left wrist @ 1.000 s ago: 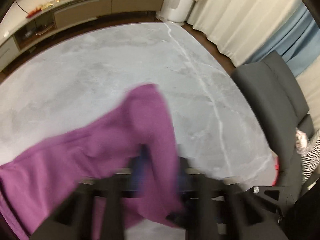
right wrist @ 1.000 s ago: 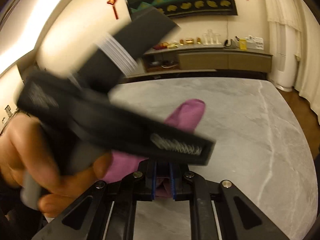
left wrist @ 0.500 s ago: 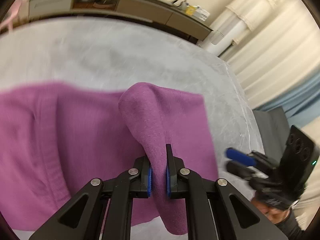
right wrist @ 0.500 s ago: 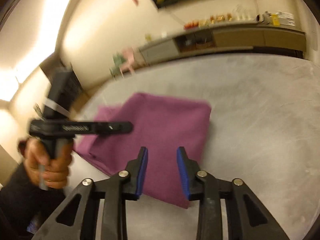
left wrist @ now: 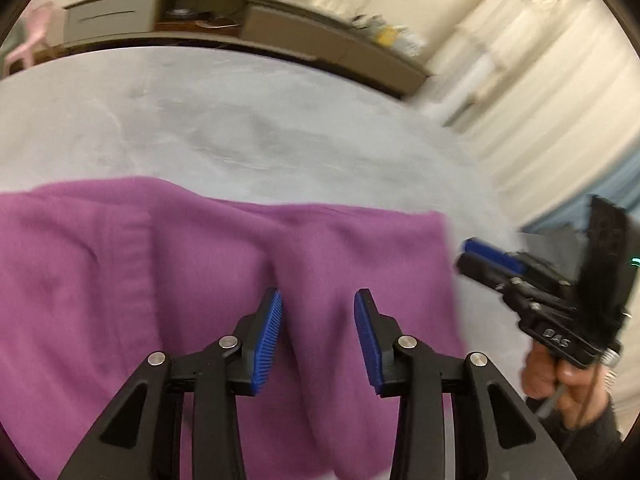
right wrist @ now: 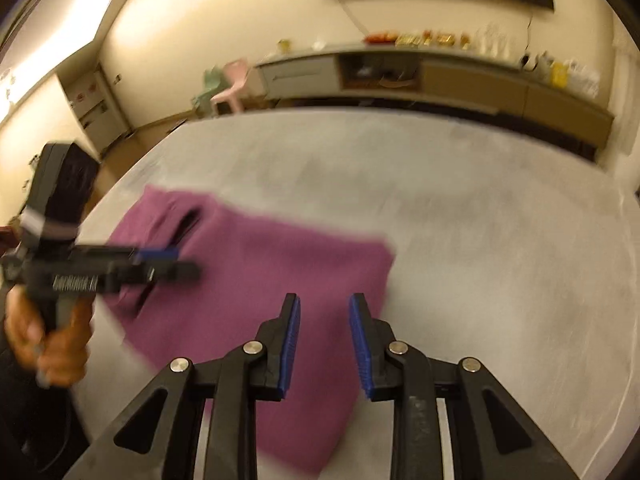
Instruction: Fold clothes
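A purple garment (left wrist: pixel 160 280) lies folded flat on the grey marble table (left wrist: pixel 240 120). My left gripper (left wrist: pixel 318 294) hovers just over its near part. Its jaws are opening, with a low ridge of fabric between the blue pads, and neither pad presses on it. In the right wrist view the same garment (right wrist: pixel 260 264) lies left of centre. My right gripper (right wrist: pixel 325 298) hangs above its right near corner, jaws apart and closing slightly, gripping nothing. Each gripper also shows in the other's view: the right gripper (left wrist: pixel 468 254) beside the cloth's right edge, the left gripper (right wrist: pixel 180 260) over its left part.
Bare table top (right wrist: pixel 480 240) stretches beyond and to the right of the garment. A long sideboard (right wrist: pixel 440 76) with small items runs along the far wall, with a pink chair (right wrist: pixel 232 84) beside it. Pale curtains (left wrist: pixel 540 100) hang on the right.
The left gripper carried a fold of the garment across, laid it down and opened its jaws. The right gripper let go of its pinch of cloth and drew back to the garment's edge.
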### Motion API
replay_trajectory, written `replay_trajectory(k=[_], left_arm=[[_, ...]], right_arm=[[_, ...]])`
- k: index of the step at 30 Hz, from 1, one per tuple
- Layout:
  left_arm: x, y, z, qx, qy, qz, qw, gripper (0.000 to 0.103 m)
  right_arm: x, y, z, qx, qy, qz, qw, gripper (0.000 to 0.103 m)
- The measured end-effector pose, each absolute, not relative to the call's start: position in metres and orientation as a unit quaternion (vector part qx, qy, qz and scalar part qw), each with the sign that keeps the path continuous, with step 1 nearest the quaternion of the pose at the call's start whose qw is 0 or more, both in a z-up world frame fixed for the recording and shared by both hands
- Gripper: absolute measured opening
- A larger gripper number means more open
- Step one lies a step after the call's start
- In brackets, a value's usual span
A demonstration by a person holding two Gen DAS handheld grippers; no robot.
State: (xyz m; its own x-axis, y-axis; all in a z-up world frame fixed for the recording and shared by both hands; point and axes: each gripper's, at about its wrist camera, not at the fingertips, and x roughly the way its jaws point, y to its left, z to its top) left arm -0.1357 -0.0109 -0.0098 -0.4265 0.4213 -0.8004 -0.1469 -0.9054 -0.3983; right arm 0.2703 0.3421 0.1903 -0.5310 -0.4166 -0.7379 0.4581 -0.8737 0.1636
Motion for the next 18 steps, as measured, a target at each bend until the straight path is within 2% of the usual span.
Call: replay_trajectory(k=[4, 10, 12, 14, 18], left_arm=[[-0.147, -0.011, -0.024, -0.505, -0.148, 0.836, 0.153, 0.036], [-0.132, -0.013, -0.009, -0.487, -0.148, 0.848, 0.144, 0.033], [-0.116, -0.016, 0.005, -0.474, -0.144, 0.855, 0.151, 0.033], [-0.096, -0.015, 0.008, -0.473, -0.145, 0.854, 0.163, 0.032], [-0.074, 0.002, -0.010, -0.492, -0.113, 0.847, 0.167, 0.032]], right_arm=[[0.224, 0.337, 0.155, 0.439, 0.038, -0.868, 0.230, 0.029], [0.212, 0.332, 0.161, 0.453, 0.043, -0.864, 0.216, 0.029], [0.205, 0.331, 0.166, 0.444, 0.022, -0.865, 0.235, 0.029], [0.212, 0.318, 0.173, 0.437, 0.035, -0.861, 0.258, 0.029], [0.207, 0.274, 0.130, 0.474, 0.073, -0.834, 0.272, 0.030]])
